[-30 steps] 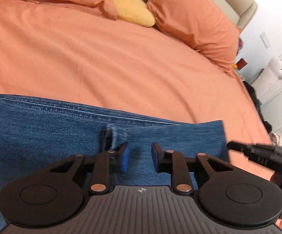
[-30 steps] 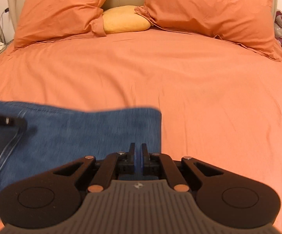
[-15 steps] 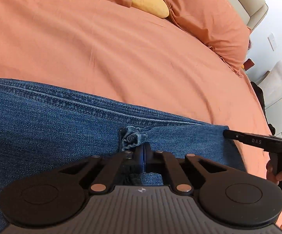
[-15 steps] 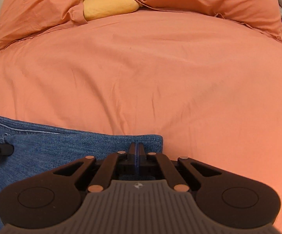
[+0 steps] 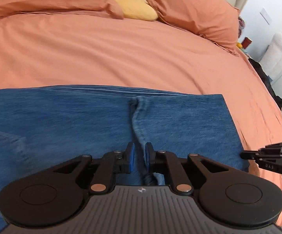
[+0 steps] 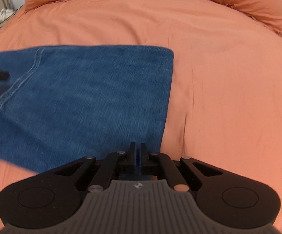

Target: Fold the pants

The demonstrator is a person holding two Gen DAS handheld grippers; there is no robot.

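- We hold the blue denim pants (image 5: 82, 120) in both tools above the orange bedsheet (image 5: 121, 54), the cloth spread just ahead of our fingertips.
- Our left gripper (image 5: 140, 157), its blue pads a narrow gap apart, has a raised ridge of denim (image 5: 139, 124) running between them; we cannot tell whether the pads truly pinch it.
- Our right gripper (image 6: 138, 155) has its pads pressed together on the near corner of the denim, by the pants' right-hand edge.
- We judge the fold part-way done: the denim already forms a squared panel with one straight edge (image 6: 168, 89) ahead and right of the right gripper, yet it looks lifted and blurred, not laid flat.
- What we judge remains: setting the panel down, smoothing the ridge, perhaps another fold.
- The long axis runs crosswise, left to right in front of both grippers, continuing out of view leftward.
- Which end is the waistband, we cannot say.
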